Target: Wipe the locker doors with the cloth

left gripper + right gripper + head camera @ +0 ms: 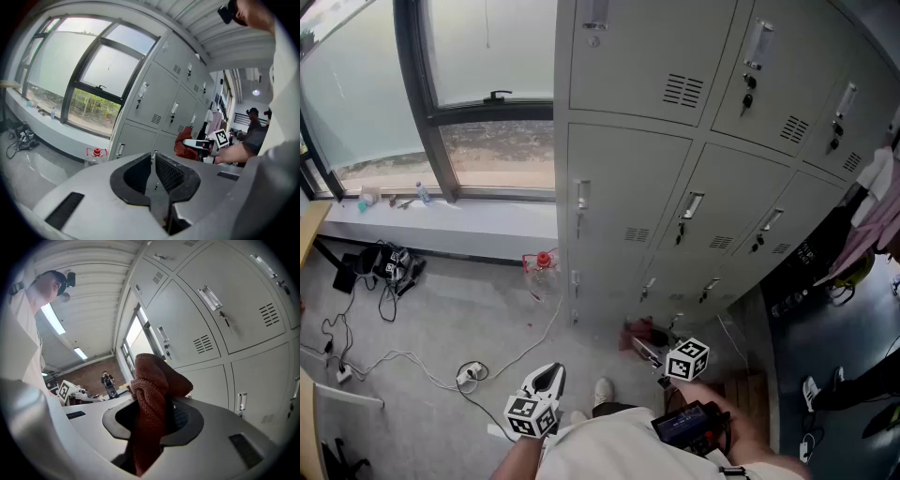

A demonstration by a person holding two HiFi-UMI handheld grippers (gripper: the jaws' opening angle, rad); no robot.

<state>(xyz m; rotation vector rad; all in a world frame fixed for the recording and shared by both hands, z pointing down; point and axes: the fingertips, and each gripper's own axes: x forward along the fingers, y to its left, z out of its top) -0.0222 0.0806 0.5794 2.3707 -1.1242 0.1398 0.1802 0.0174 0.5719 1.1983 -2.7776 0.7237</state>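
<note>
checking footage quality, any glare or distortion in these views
Head view: window glass washed out and pale, lockers evenly lit. Left gripper view: fisheye bows the locker lines, corners black. Right gripper view: same bowing, yet the cloth weave is sharp.

Pale speckled floor (441,319), wide daylit window (487,47)

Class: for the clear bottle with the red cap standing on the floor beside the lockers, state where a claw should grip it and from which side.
Probably at the red neck and handle, coming from above: the bottle stands upright with its top free, while the lockers crowd one side.
</note>
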